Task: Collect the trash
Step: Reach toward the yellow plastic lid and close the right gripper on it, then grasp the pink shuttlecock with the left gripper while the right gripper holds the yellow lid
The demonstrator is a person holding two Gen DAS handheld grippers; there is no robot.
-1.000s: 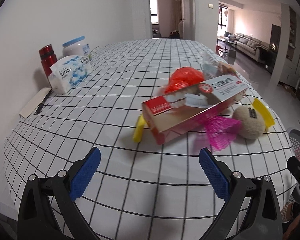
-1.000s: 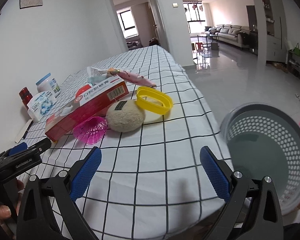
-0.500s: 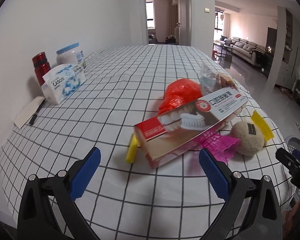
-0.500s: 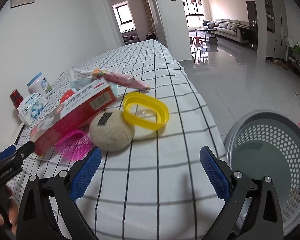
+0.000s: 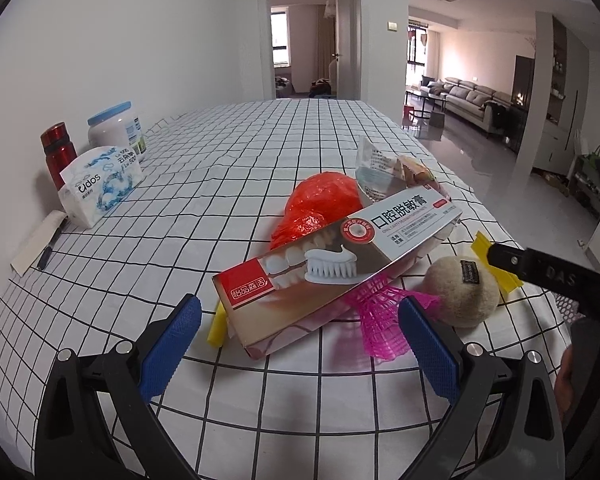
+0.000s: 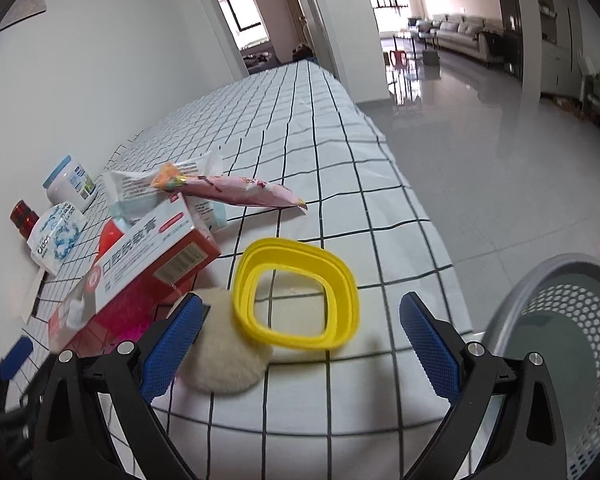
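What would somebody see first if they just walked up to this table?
Probably the big toothpaste box in the middle of the trash pile, propped over the pink mesh with a bright red bag behind it. Next, the yellow ring near the table's edge, beside the grey basket.

from my left camera the toothpaste box point(image 5: 336, 264) covers most of the pink mesh point(image 5: 380, 320) and all but one end of a yellow piece point(image 5: 216, 326). the right camera's edge cuts off the grey basket point(image 6: 560, 344). my right gripper's pad hides part of the beige sponge point(image 6: 224, 360). the jar point(image 5: 118, 130) label is too small to read.
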